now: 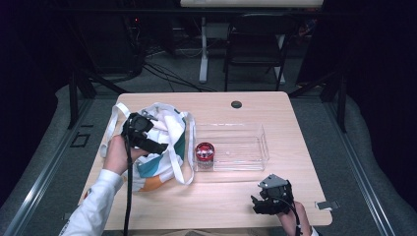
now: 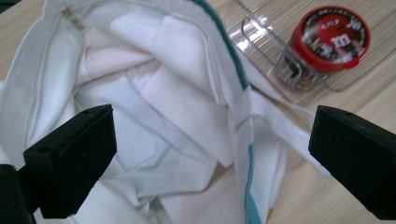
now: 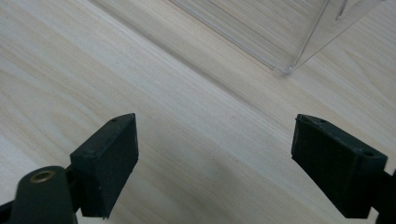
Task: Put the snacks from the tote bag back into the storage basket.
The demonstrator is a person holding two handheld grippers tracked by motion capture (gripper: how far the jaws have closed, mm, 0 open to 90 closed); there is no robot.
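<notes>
The left claw (image 2: 210, 154) stands wide open with nothing between its pads, hanging over the open mouth of the one cloth bag (image 1: 160, 142) at the left of the counter (image 1: 236, 201). Its own view looks straight down into the white lining (image 2: 154, 116); no item shows inside there, though the folds may hide something. From this claw the single red-lidded jar (image 1: 205, 153) lies off to the right, just past the bag's rim and strap, standing upright in the left end of the one clear plastic tray (image 1: 263, 145). The tray's long axis runs left to right across the counter, and the rest of it holds nothing that I can see.

The right claw (image 1: 265, 202) is also open and holds nothing, low over bare wood near the front edge, with a corner of the tray (image 3: 285, 70) just ahead of its jaws.

The left hand is clearly the nearer one to both bag and jar. The next move probably turns on that short sideways gap between bag mouth and jar.
</notes>
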